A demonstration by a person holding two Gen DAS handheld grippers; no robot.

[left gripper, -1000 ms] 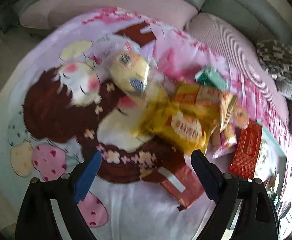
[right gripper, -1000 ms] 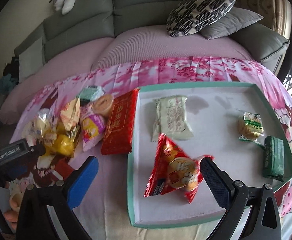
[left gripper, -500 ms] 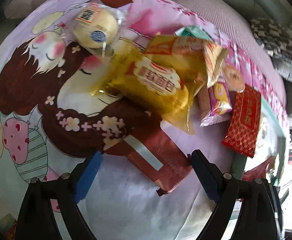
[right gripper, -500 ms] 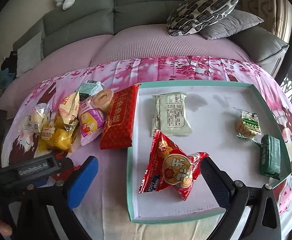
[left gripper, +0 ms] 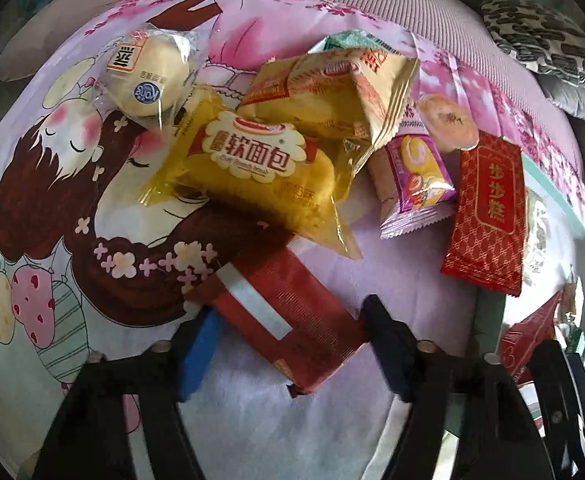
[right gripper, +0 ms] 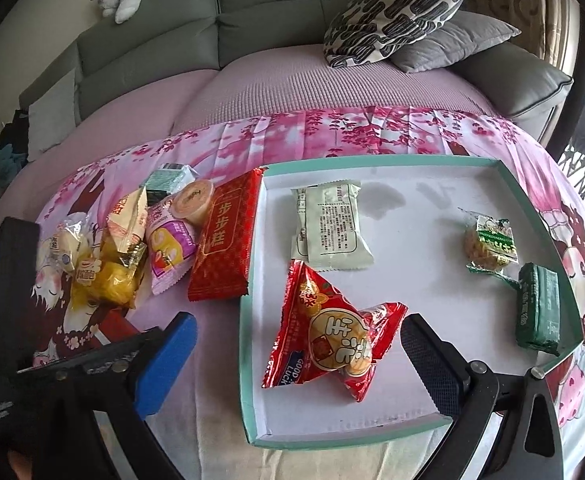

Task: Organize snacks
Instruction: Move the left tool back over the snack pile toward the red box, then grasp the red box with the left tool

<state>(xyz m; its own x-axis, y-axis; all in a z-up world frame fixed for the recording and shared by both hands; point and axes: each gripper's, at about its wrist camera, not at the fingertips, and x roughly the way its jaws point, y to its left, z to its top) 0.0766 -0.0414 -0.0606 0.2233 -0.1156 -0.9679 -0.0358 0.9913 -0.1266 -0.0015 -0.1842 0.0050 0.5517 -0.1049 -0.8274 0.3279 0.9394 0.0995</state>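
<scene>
A dark red snack packet with a silver stripe lies on the cartoon-print cloth. My left gripper is open, low over it, one finger on each side; I cannot tell if they touch it. Behind it lies a pile: a yellow soft-bread bag, an orange bag, a round bun, a purple packet and a red cake packet. My right gripper is open above the near edge of a white tray with a teal rim, over a red bag in the tray.
The tray also holds a white packet, a green-labelled snack and a dark green bar. A grey sofa with a patterned cushion stands behind the table. The left gripper's body shows at lower left.
My left gripper has come down and forward over the dark red striped packet, which now lies between its fingers. The right gripper has hardly moved.
</scene>
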